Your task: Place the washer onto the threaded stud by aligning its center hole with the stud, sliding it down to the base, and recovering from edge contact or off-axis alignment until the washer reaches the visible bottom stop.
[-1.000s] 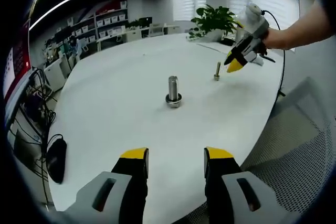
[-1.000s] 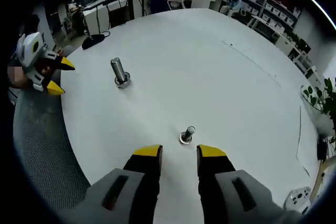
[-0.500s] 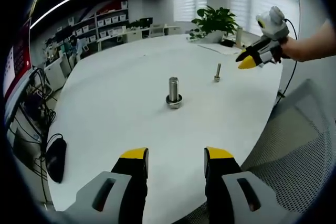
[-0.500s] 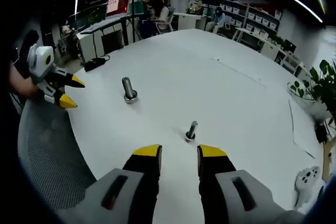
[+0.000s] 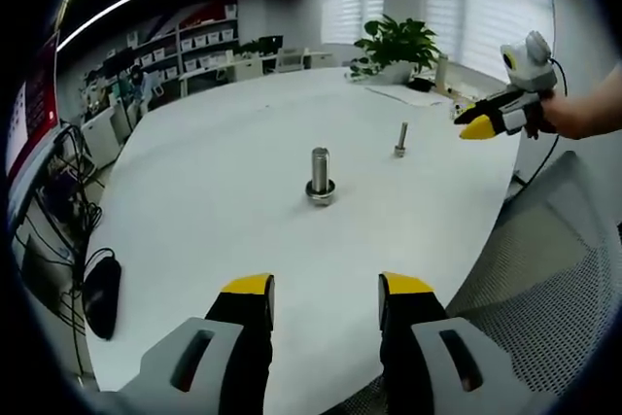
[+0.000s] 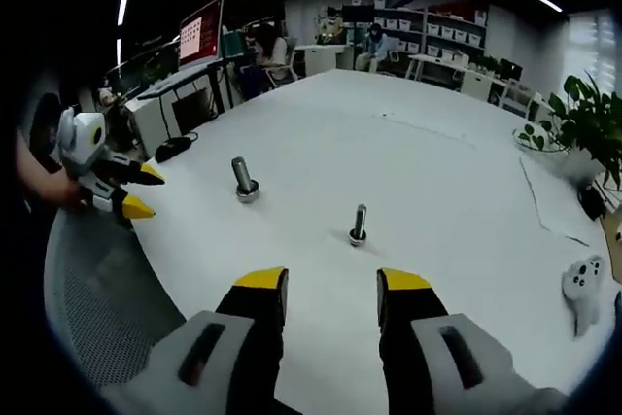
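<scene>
In the left gripper view the white table (image 5: 243, 201) spreads wide and bare, its curved near edge running from 8 o'clock round to 4 o'clock, with grey mesh flooring (image 5: 544, 279) beyond the drop at 4 o'clock. The left gripper (image 5: 326, 289) hangs over that near edge at 6 o'clock, its yellow-tipped jaws parted with nothing between them. There is broad open surface on every side of the large threaded stud (image 5: 320, 172), which stands upright just above centre with a washer (image 5: 320, 190) lying flat around its foot, touching the table. A smaller bolt (image 5: 401, 137) stands upright at 1 o'clock, well apart from the stud. The right gripper (image 5: 481, 126) is held off the table edge at 2 o'clock by a hand (image 5: 583, 114); whether its jaws are parted cannot be told from here. A black mouse (image 5: 103, 291) lies at 8 o'clock near the rim.

In the right gripper view the right gripper (image 6: 330, 284) sits at 6 o'clock over the table's (image 6: 437, 172) near edge — jaws apart, holding nothing. The smaller bolt (image 6: 359, 224) stands just above the jaws, the large threaded stud (image 6: 242, 179) at 10 o'clock, a ring at its base. The left gripper (image 6: 144, 191) shows at 9 o'clock, off the rim, tips spread. A white controller (image 6: 581, 284) lies at 3 o'clock.
</scene>
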{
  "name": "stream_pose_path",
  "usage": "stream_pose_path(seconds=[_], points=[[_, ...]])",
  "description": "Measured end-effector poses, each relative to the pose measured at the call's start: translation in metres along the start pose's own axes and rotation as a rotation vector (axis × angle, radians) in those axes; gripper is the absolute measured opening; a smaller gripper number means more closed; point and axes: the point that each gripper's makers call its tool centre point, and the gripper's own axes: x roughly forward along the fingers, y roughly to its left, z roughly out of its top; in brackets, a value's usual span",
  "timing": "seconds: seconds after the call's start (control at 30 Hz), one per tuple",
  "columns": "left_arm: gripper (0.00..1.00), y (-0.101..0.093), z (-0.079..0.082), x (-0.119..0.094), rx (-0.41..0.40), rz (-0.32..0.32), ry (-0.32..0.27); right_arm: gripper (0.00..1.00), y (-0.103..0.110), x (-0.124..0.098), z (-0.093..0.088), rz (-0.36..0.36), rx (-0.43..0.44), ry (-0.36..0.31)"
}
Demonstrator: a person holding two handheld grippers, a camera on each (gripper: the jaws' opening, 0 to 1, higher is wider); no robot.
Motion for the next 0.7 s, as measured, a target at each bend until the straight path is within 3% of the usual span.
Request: stream_pose_path(seconds=[0.23, 0.7], points=[[0.41, -0.001, 0.001, 0.000, -0.002, -0.005, -0.004, 0.50, 0.003, -0.006, 0.004, -0.003, 0.041, -0.074], [0.41, 0.000, 0.001, -0.001, -0.025, -0.007, -0.012, 0.49, 0.000, -0.012, -0.016, -0.047, 0.085, -0.042]])
